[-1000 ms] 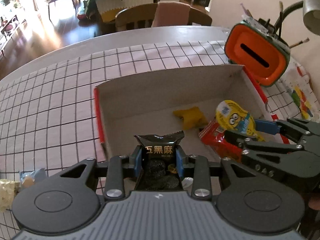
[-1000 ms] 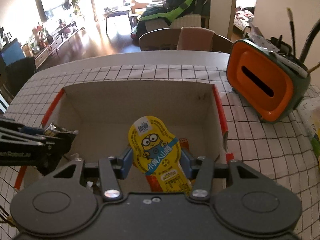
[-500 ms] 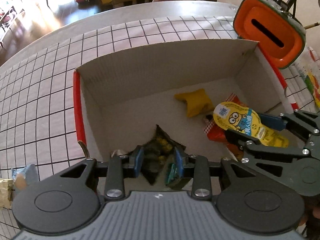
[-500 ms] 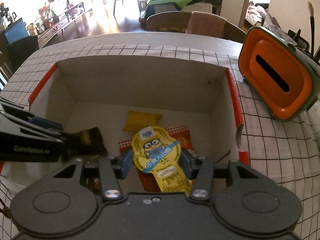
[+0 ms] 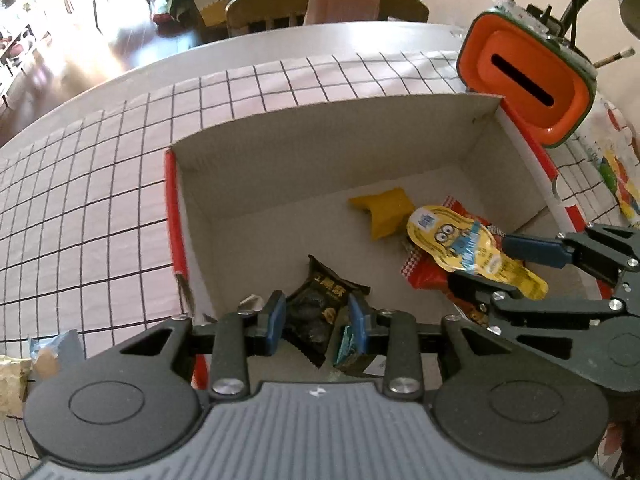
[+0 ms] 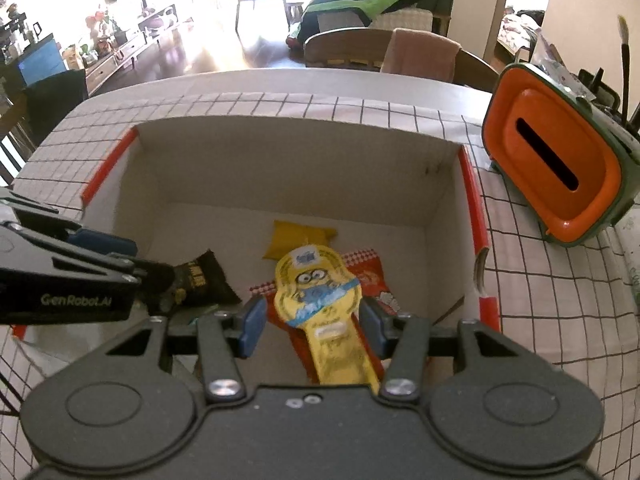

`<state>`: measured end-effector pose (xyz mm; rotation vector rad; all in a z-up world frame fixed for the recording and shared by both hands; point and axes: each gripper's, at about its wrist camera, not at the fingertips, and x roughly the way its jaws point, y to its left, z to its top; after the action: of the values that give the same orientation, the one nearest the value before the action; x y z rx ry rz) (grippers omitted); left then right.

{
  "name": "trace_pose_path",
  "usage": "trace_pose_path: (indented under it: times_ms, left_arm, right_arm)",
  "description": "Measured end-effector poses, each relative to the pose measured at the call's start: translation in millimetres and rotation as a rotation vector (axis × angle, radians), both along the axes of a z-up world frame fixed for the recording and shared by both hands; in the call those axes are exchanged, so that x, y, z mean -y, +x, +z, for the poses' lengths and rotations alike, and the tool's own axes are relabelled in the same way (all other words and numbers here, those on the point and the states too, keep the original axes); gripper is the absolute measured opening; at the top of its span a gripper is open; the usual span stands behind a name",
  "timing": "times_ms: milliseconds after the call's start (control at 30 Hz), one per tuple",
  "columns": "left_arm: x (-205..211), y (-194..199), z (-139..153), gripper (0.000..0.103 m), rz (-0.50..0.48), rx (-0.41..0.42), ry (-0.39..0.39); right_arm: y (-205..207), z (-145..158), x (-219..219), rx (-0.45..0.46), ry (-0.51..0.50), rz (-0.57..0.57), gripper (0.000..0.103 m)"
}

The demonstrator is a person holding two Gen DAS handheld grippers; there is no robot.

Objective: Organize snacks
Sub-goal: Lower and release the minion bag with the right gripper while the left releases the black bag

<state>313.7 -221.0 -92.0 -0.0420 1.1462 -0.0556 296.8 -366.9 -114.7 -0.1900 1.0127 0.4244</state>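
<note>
An open cardboard box (image 5: 174, 216) with red rims stands on the checked tablecloth. Inside lie a small yellow packet (image 5: 386, 210) and a red packet (image 5: 428, 276). My left gripper (image 5: 317, 320) reaches down inside the box's near left corner, shut on a black snack packet (image 5: 320, 300). That black packet (image 6: 200, 276) also shows in the right wrist view. My right gripper (image 6: 312, 326) is shut on a yellow cartoon-printed packet (image 6: 316, 292), whose head rests over the red packet (image 6: 368, 276). In the left wrist view the right gripper (image 5: 480, 260) comes in from the right.
An orange-faced holder (image 5: 524, 84) with brushes stands just past the box's far right corner. Loose wrappers (image 5: 48, 354) lie on the cloth left of the box. A colourful bag (image 5: 616, 172) lies at the right. A wooden chair (image 5: 320, 4) stands behind the table.
Both grippers have sunk into the box. The black packet went from above the near wall to inside the box. The yellow cartoon packet tipped down onto the red packet.
</note>
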Motion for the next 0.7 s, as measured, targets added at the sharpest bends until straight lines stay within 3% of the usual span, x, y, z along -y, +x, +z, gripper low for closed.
trace_pose_path:
  times_ms: [700]
  left_arm:
    - [-47.3,-66.8,62.8,0.053,0.005,0.206,-0.056]
  right_arm:
    - [-48.9,64.5,-22.8,0.087,0.124,0.056,0.06]
